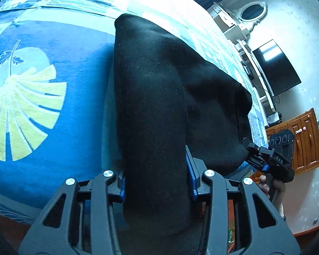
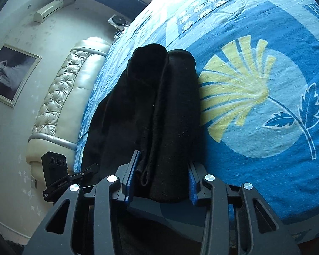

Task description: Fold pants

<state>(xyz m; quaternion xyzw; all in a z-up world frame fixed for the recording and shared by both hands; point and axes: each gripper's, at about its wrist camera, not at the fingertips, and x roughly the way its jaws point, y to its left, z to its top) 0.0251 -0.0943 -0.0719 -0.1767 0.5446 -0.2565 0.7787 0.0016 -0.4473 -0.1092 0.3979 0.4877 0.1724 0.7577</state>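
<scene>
Black pants lie stretched across a bed covered in a blue sheet printed with a pale yellow fan-shaped leaf, each end caught in a hand-held claw. In the left wrist view, the left claw pinches a thick gathered band of the dark fabric between its blue-lined fingers, the cloth filling the gap from side to side and running away from the camera toward the far edge of the mattress. At the right of that view the right claw bites the fabric's other end, with part of a person's hand wrapped round its handle.

The right wrist view shows the right claw clamped on the pants, folded lengthwise into two thick rolls side by side, one leg upon the other. The left claw appears low at the left, meeting the fabric's edge near a cream tufted headboard. A wall-mounted television and wooden cabinets stand beyond the bed in the left wrist view.
</scene>
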